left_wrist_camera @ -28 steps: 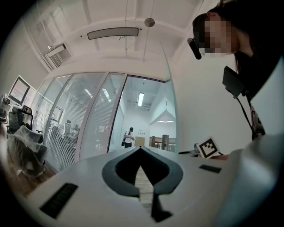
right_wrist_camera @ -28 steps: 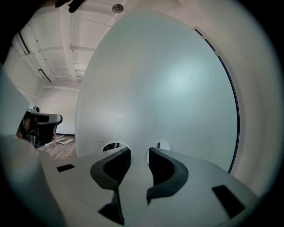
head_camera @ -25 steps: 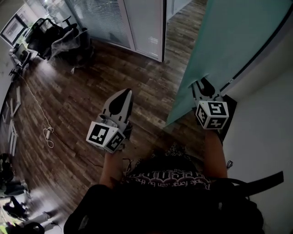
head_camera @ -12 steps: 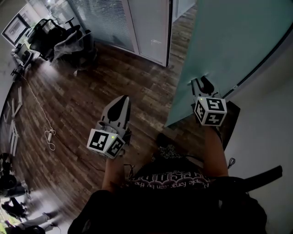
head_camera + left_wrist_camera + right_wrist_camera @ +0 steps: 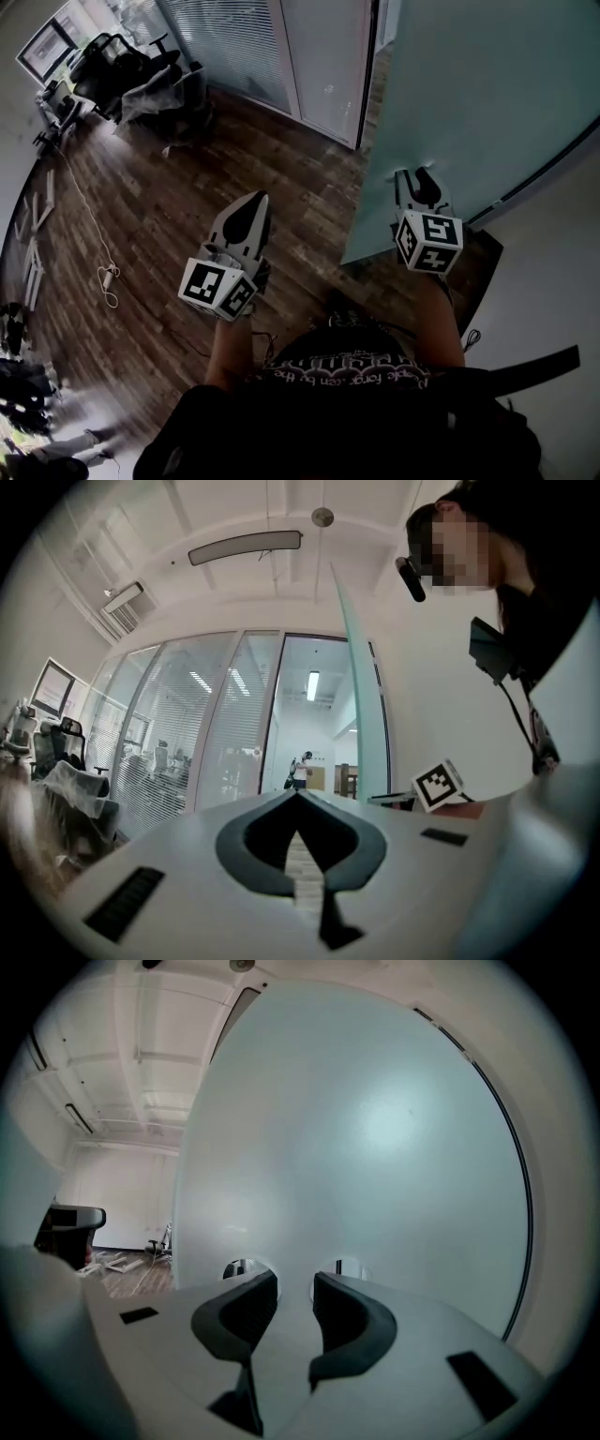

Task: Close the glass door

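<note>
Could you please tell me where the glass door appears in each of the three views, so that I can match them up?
Head view: the glass door fills the upper right as a pale teal panel.
Left gripper view: it is seen edge-on, a thin greenish strip just right of centre.
Right gripper view: its face fills the centre and right.
Shared landmark: the right gripper, jaws apart at the door's face; its marker cube shows just right of the strip.

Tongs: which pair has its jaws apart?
The right tongs, jaws parted, facing the frosted glass door; the left tongs are shut, away from it.
</note>
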Demonstrator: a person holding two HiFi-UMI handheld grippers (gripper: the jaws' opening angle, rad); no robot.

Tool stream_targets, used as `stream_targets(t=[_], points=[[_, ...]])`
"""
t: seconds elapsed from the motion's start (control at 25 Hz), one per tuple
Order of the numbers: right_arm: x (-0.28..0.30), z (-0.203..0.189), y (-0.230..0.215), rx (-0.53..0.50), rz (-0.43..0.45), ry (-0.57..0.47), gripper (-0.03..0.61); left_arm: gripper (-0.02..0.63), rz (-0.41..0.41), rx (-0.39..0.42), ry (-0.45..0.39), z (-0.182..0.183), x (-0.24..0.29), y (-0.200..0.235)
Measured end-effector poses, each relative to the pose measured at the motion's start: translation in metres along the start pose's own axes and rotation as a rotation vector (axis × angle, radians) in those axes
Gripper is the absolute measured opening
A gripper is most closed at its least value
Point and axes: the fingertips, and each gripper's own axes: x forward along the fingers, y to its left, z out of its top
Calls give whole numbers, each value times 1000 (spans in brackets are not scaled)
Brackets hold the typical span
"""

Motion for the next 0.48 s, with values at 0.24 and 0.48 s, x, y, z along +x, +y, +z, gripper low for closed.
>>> stream_targets(t=[0.24, 0.48], points=[[36, 3, 1, -4, 0, 14, 120, -9, -23, -7, 14, -3, 40, 17], [77, 9, -1, -12, 2, 29, 118, -9, -40, 5, 4, 5, 90, 36]])
